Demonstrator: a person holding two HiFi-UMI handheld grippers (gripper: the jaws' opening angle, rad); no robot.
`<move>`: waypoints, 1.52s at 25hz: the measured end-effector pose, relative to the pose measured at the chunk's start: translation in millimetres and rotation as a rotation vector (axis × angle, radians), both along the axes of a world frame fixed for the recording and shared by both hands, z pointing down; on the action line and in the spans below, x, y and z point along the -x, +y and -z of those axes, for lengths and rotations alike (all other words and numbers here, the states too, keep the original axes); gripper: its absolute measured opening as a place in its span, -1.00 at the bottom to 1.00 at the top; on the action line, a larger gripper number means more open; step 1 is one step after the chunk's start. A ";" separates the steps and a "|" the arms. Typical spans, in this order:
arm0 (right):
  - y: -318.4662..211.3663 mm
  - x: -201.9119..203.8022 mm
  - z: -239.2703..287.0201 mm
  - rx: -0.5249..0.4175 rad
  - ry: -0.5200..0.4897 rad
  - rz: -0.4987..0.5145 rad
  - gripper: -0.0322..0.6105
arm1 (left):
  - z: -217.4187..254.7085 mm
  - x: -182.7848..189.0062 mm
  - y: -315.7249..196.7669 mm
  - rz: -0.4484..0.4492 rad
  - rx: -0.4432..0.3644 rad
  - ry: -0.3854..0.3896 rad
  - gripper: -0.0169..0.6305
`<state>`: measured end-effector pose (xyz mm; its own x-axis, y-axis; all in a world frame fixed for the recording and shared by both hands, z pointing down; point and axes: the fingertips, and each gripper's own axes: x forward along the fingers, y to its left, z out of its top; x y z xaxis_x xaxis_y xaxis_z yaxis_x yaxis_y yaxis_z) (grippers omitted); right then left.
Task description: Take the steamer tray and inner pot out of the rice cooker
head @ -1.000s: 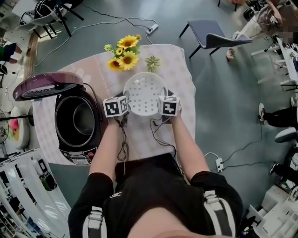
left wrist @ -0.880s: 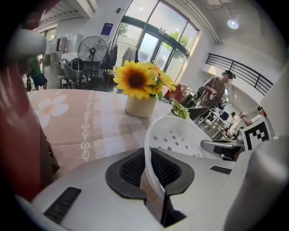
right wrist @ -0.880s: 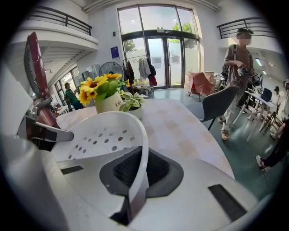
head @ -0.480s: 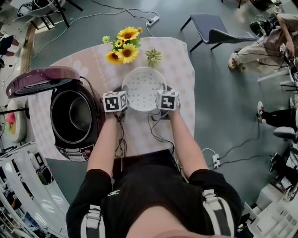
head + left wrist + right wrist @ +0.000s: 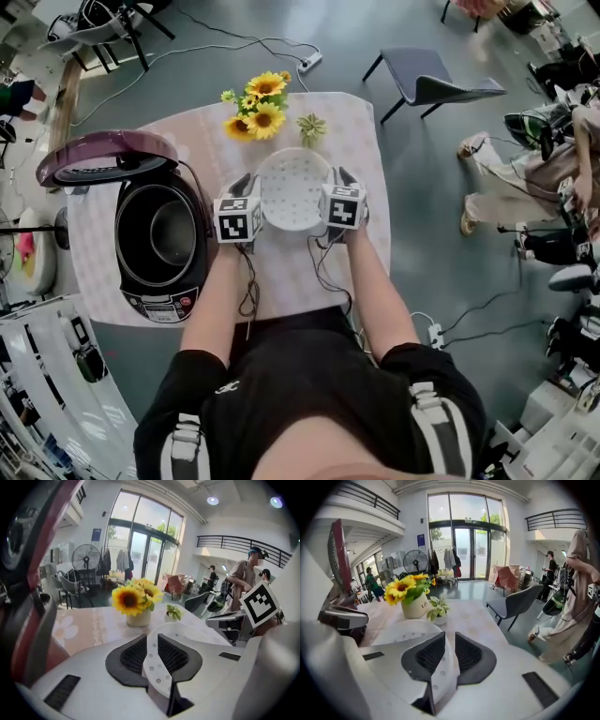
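Note:
The white perforated steamer tray (image 5: 292, 187) hangs level just above the table, between my two grippers. My left gripper (image 5: 246, 184) is shut on the tray's left rim, and the rim (image 5: 157, 667) runs between its pads. My right gripper (image 5: 338, 178) stands at the right rim with its jaws opening. That rim (image 5: 443, 677) lies between its pads, with a slit showing beside the right pad. The open rice cooker (image 5: 157, 298) stands at the table's left. The dark inner pot (image 5: 167, 232) sits inside it, and its purple lid (image 5: 103, 156) is raised.
A vase of sunflowers (image 5: 255, 111) and a small potted plant (image 5: 311, 126) stand at the table's far edge, just beyond the tray. A patterned cloth (image 5: 366, 141) covers the table. A grey chair (image 5: 427, 80) stands behind it, and people are at the right.
Both grippers have risen a little with the tray between them. The right gripper's jaws have parted slightly. The cooker has not moved.

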<state>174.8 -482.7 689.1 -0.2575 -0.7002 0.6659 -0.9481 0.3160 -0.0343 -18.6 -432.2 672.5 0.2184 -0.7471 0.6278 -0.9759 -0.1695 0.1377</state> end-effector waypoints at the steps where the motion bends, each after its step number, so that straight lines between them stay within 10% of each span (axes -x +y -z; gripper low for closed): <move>1: -0.9 -0.1 14.5 -0.029 -0.015 -0.005 -0.74 | 14.5 -0.8 -0.1 -0.003 -0.034 -0.008 -0.80; 22: 90.8 16.4 336.6 -0.678 -0.182 0.010 -0.75 | 313.0 -3.5 87.6 -0.057 -0.671 -0.058 -0.80; 38: 176.4 105.7 360.5 -0.768 -0.197 0.021 -0.90 | 322.0 82.2 158.5 -0.086 -0.665 -0.085 -0.94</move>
